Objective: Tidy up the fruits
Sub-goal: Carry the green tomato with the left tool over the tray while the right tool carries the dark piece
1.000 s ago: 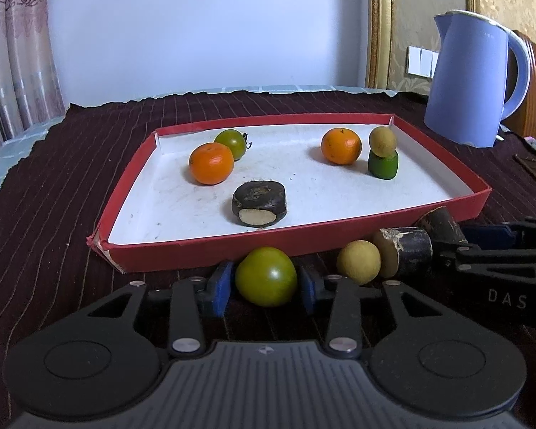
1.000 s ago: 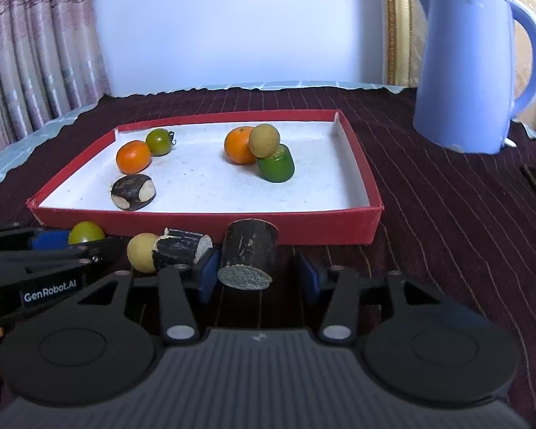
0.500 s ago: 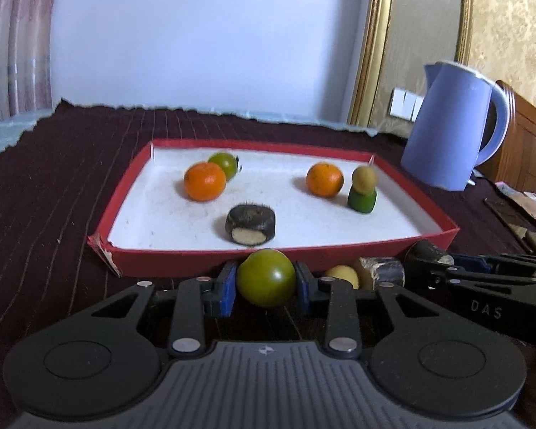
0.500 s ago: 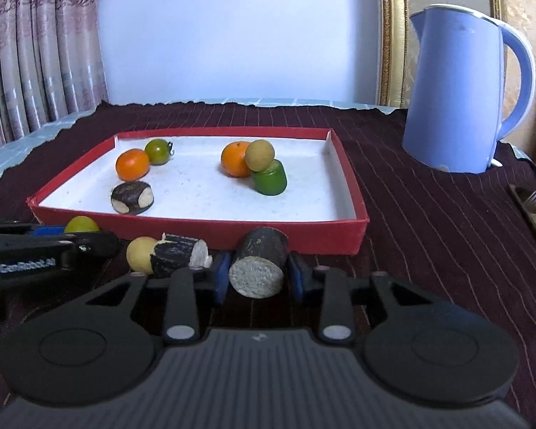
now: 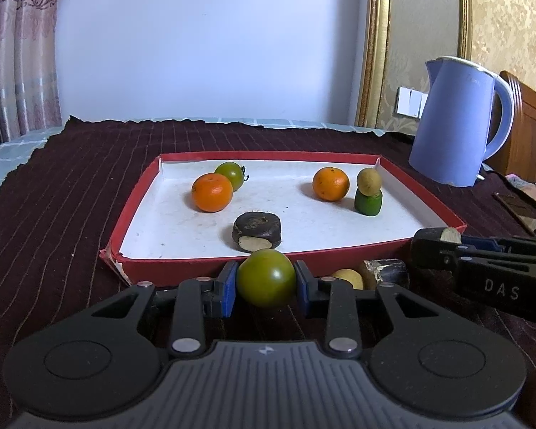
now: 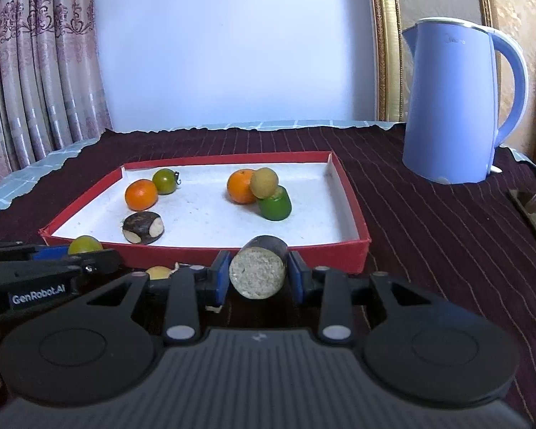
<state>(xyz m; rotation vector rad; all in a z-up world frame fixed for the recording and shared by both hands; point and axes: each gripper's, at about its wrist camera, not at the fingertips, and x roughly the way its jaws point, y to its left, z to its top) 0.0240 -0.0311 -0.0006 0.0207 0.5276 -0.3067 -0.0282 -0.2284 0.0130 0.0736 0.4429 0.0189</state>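
1. green tomato [image 5: 266,278], just before the red tray [image 5: 425,211] front wall, now pinched by the left gripper [image 5: 266,282], jaws closed from spread.
2. dark cut cylinder [image 6: 258,271], likewise clamped by the right gripper [image 6: 257,279].
3. both now lifted off the cloth; tray placement likely follows.

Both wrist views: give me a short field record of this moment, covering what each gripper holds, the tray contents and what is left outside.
left gripper: shut on green tomato
right gripper: shut on dark cut piece
tray: red rim, white floor, seven items inside
outside tray: yellow fruit, dark chunk
kettle: blue, right of tray
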